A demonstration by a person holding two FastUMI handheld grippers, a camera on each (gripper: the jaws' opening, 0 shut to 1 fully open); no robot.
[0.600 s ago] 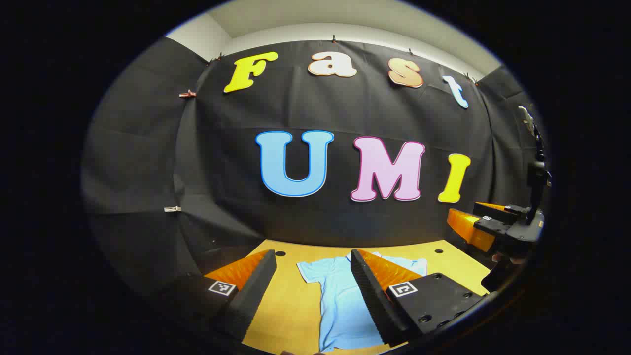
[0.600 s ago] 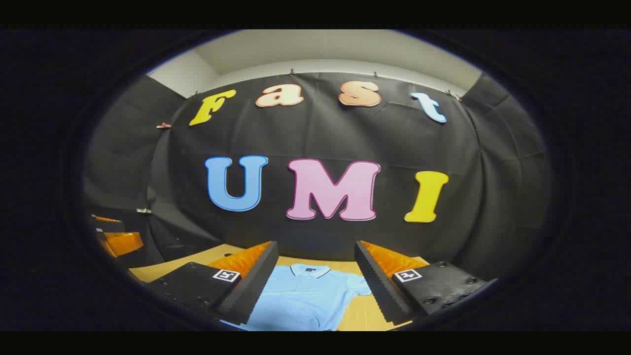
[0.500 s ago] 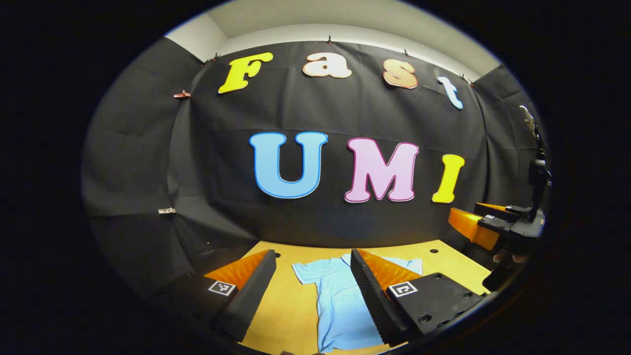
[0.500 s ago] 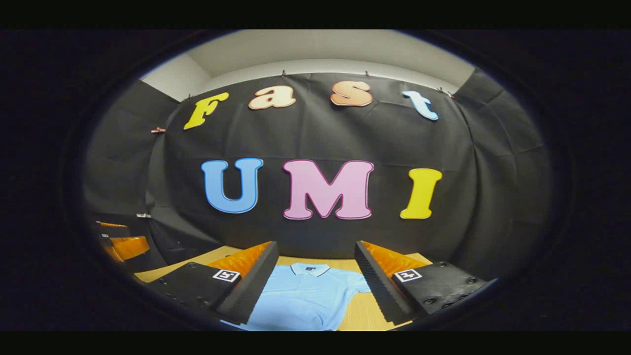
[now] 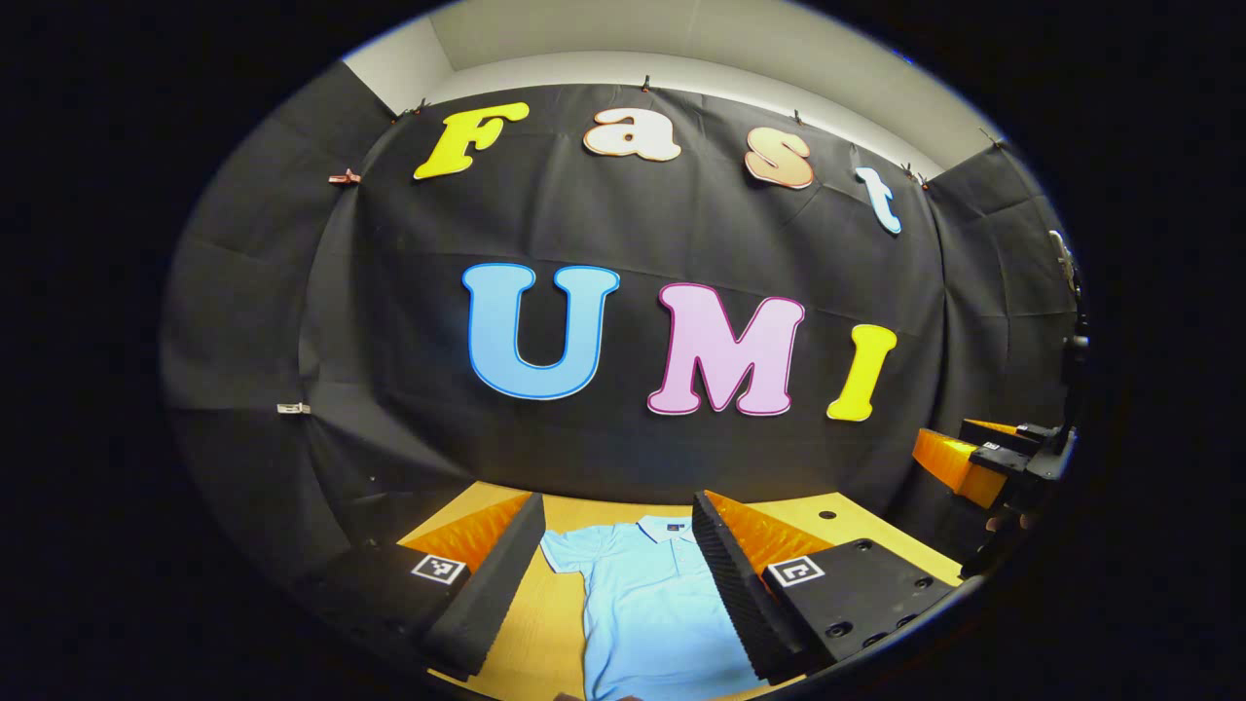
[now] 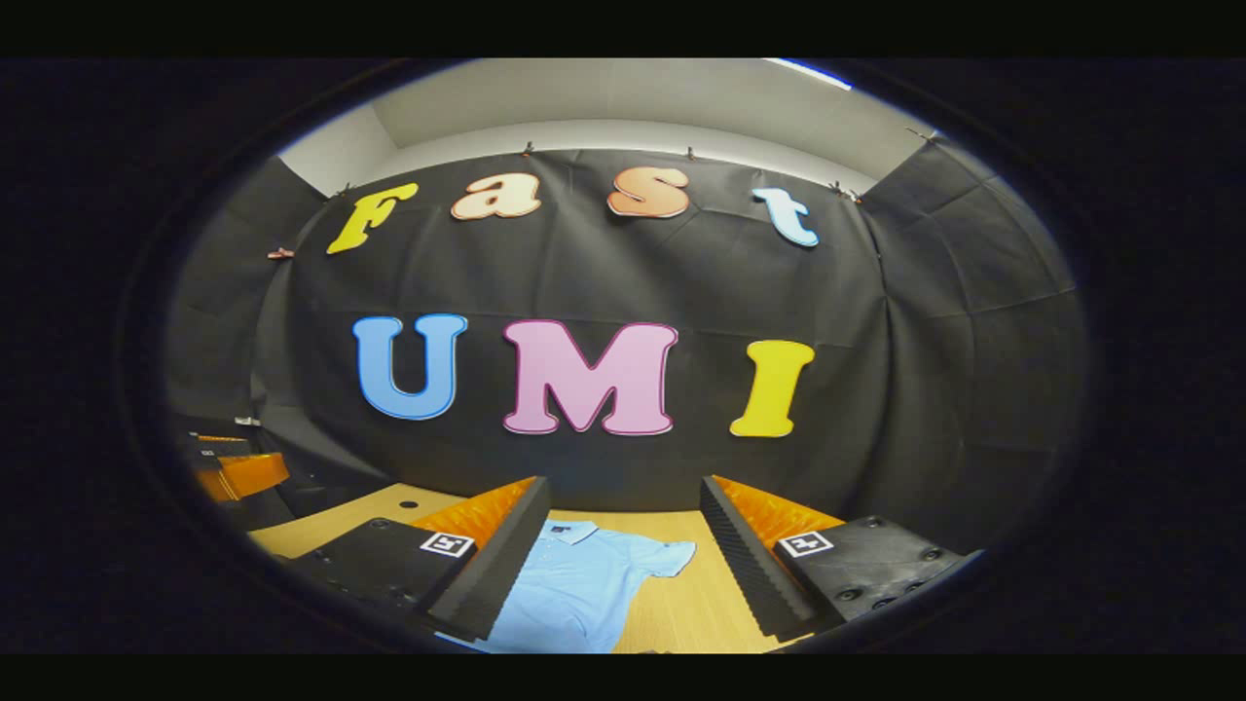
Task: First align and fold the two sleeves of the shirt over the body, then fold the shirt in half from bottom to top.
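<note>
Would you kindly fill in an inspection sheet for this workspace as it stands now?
Surface: wooden table, round holes near its far edge.
Job's things: light blue shirt lying flat, collar toward the wall, sleeves spread, not yet folded.
Clutter: nothing seen.
Grippers: left gripper and right gripper both open, above the shirt, holding nothing.
Cables: nothing seen.
Surroundings: black cloth wall, clips along its edges.

Black cloth (image 5: 623, 224) hangs as the booth's back and side walls, creased and clipped along its top edge. Above it run a pale wall (image 5: 681, 68) and ceiling (image 6: 604, 88). A tan wooden table (image 5: 857, 521) with small dark holes meets the foot of the cloth, evenly lit.
</note>
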